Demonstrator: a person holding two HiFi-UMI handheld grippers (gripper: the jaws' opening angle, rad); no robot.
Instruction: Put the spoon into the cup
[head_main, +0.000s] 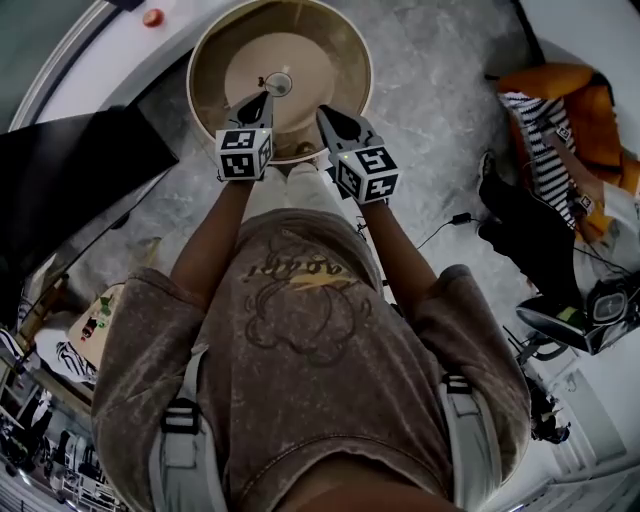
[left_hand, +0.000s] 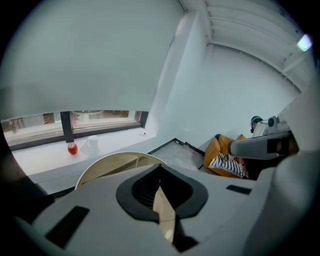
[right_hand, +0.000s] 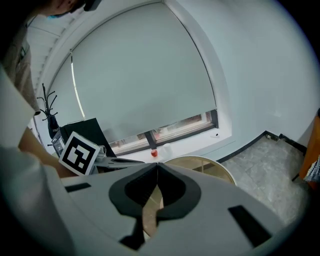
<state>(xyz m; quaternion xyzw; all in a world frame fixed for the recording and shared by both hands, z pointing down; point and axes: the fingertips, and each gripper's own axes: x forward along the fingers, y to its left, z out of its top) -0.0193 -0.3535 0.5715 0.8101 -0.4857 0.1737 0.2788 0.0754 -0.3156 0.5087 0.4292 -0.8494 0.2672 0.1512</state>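
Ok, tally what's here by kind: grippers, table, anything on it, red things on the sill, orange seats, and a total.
Grippers: 2, the left gripper and the right gripper, both shut and empty
Round tan table: 1
Small round item at the table's centre, too small to name: 1
Small red item on the sill: 1
Orange seat: 1
Total: 6

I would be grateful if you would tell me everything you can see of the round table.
The table is round and tan, wood-like, with a paler inner disc set inside a darker outer ring and a thin light rim. It stands on the grey floor near a white sill. A small round thing sits near its middle. The left gripper and right gripper, both shut, hang over its near edge; whether they touch it cannot be told.
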